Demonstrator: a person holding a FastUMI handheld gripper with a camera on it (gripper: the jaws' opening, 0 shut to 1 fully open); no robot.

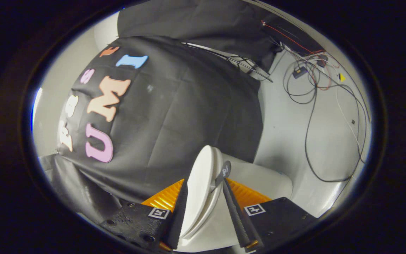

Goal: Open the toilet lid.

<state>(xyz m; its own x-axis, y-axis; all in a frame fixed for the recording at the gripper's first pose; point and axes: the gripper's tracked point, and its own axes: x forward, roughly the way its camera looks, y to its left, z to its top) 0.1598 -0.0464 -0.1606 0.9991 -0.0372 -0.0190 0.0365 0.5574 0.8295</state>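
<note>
The white toilet lid [200, 183] stands edge-on between my two fingers, lifted away from the white toilet body [263, 178] beside it. My gripper [204, 181] is shut on the lid: the left finger [180, 211] lies against its broad face and the right finger [234, 211] against its other side. A small dark tab [225, 171] sticks out from the lid's rim just beyond the right fingertip. The view is rolled over, so the toilet looks tipped on its side.
Black cloth [174, 106] hangs close behind the lid. A pale wall [294, 134] beyond the toilet carries loose black, red and white cables [310, 84] and a small black box [299, 72].
</note>
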